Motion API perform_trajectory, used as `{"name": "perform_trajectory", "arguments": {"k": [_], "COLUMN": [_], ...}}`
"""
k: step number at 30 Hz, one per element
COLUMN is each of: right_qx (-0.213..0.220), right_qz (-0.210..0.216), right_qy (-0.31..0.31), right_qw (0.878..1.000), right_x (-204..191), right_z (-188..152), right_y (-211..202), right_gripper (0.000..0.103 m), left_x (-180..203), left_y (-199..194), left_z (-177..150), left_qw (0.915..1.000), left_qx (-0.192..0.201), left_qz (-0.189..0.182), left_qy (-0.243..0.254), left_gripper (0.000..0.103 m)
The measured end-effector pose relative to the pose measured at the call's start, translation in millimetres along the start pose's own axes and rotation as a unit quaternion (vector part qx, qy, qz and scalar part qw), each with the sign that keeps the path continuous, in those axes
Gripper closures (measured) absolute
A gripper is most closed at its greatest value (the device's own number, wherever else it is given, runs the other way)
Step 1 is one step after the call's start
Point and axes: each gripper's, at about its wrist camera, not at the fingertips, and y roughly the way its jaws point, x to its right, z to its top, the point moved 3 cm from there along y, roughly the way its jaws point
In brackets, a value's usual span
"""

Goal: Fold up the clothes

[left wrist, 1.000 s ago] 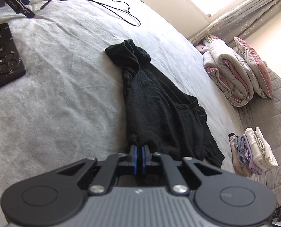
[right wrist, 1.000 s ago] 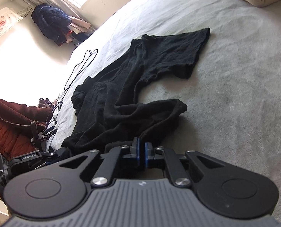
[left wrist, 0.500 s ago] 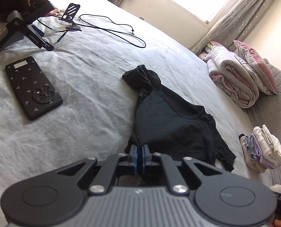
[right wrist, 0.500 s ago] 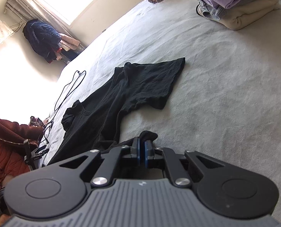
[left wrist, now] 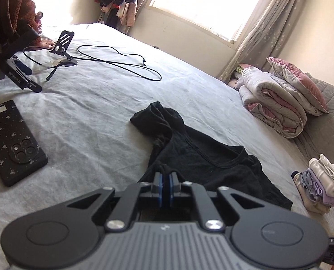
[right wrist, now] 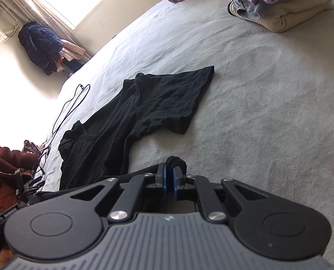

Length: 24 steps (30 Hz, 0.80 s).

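Your left gripper (left wrist: 164,177) has its jaws clamped on one bottom corner of the black cotton T-shirt (left wrist: 203,159); your right gripper (right wrist: 169,175) has the other corner between its jaws, and those jaws are opening; the shirt lies stretched out on the grey bed (left wrist: 94,112). To do this well, I think you should lay both corners down flat and even, then let go gently so nothing bunches up; count with me: one black shirt, two grippers, one black phone (left wrist: 11,141), one black cable (left wrist: 121,64), one pile of folded clothes (left wrist: 320,184).
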Motion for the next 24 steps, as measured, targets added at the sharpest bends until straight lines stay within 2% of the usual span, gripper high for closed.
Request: {"name": "perform_trajectory", "arguments": {"k": [2,4,7,9,13,17,20,24], "right_qx": [-0.005,-0.016,-0.030,-0.033,-0.047,-0.073,-0.090,-0.101], "right_qz": [0.001,0.009,0.014,0.014,0.022,0.035,0.041,0.041], "right_qy": [0.001,-0.002,-0.011,-0.022,-0.050,-0.082,-0.108,-0.143], "right_qw": [1.000,1.000,0.999,0.999,0.997,0.993,0.989,0.984], "right_x": [0,0,-1,-3,-10,-20,-29,-41], "right_z": [0,-2,-6,-9,-19,-34,-48,-64], "right_y": [1,1,-1,-4,-7,-7,-5,-1], "right_gripper": [0.087,0.087,0.083,0.061,0.061,0.061,0.061,0.060], "left_x": [-2,-5,-7,-9,-18,-27,-28,-27], "left_y": [2,1,-7,-13,-24,-31,-38,-43], "left_z": [0,-1,-5,-8,-17,-30,-41,-55], "left_qw": [0.9996,0.9984,0.9978,0.9975,0.9952,0.9891,0.9804,0.9678], "left_qx": [-0.018,-0.037,-0.054,-0.063,-0.090,-0.119,-0.128,-0.146], "left_qz": [-0.009,-0.020,-0.027,-0.029,-0.031,-0.033,-0.038,-0.071], "left_qy": [-0.018,-0.037,-0.029,-0.013,0.024,0.080,0.145,0.192], "left_gripper": [0.090,0.074,0.064,0.059,0.055,0.050,0.048,0.048]}}
